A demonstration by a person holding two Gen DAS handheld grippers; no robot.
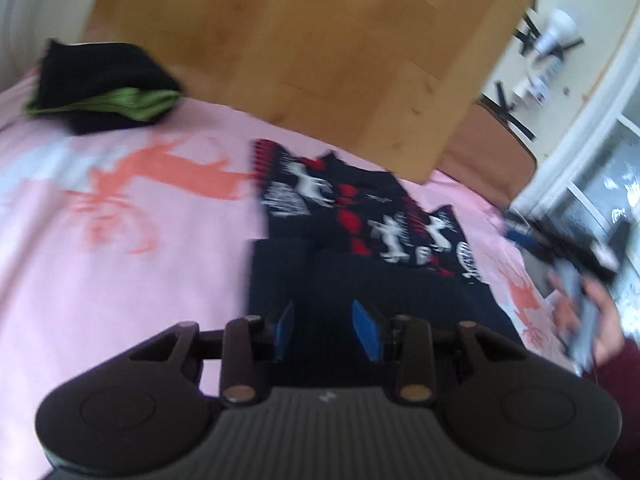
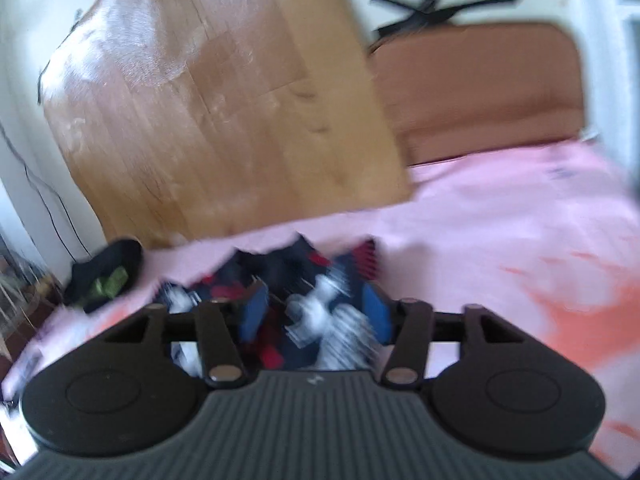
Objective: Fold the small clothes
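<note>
— At the far left edge of the pink sheet (image 1: 120,280), what lies there?
— A folded black and green garment (image 1: 108,88), well apart from everything else; bare sheet runs between.
— And the middle?
— The patterned navy garment (image 1: 360,216), just below the wooden board (image 1: 300,48). The left tool (image 1: 324,330) hangs above its plain end, pads apart, nothing pinched.
— The right tool (image 2: 316,316)?
— Wide apart over the same garment, blurred.

Left gripper (image 1: 324,330), right gripper (image 2: 318,316): jaws apart.
</note>
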